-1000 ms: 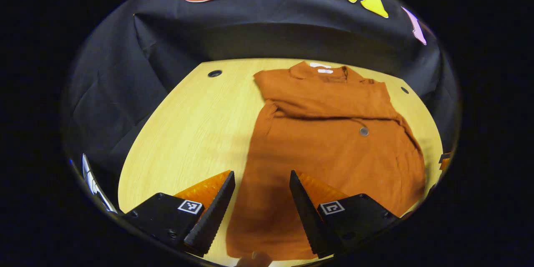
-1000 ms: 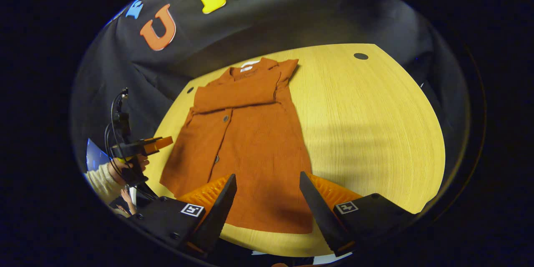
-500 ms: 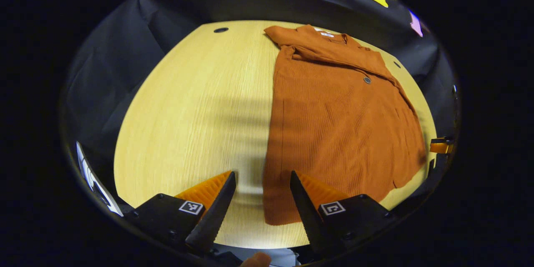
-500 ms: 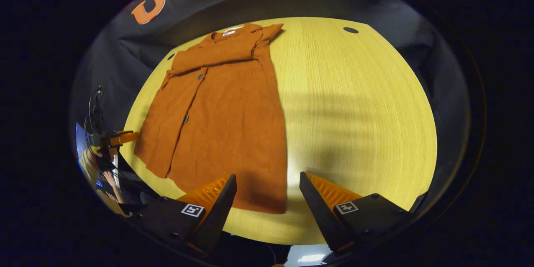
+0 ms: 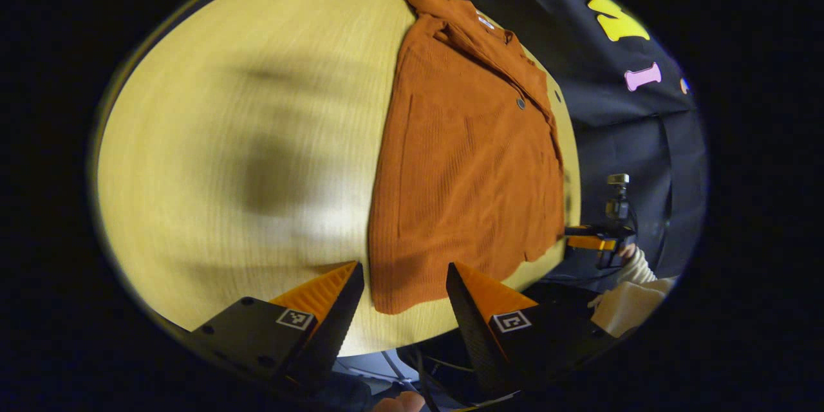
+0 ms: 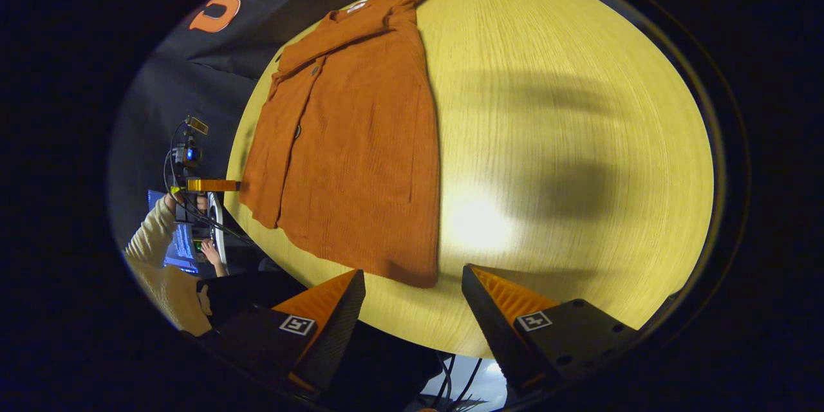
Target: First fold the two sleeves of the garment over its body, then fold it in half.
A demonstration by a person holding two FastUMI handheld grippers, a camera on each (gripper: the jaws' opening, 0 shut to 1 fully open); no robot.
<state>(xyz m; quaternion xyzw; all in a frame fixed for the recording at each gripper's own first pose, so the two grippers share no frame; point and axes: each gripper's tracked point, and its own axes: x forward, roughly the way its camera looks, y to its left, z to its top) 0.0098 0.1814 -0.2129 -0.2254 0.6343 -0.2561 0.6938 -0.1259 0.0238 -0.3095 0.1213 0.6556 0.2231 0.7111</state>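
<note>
While the garment (image 5: 463, 161) lies flat on the table (image 5: 244, 141) with its sleeves already crossed over the chest, its long axis runs from the collar at the far edge to the hem at the near edge; I hold both tools apart and empty. My left gripper (image 5: 402, 296) hangs over the hem's left corner, my right gripper (image 6: 412, 299) over its right corner (each equally near, I judge); the half-fold should carry that hem away from me toward the collar.

Garment (image 5: 463, 161) on table (image 5: 244, 141) (flat).
</note>
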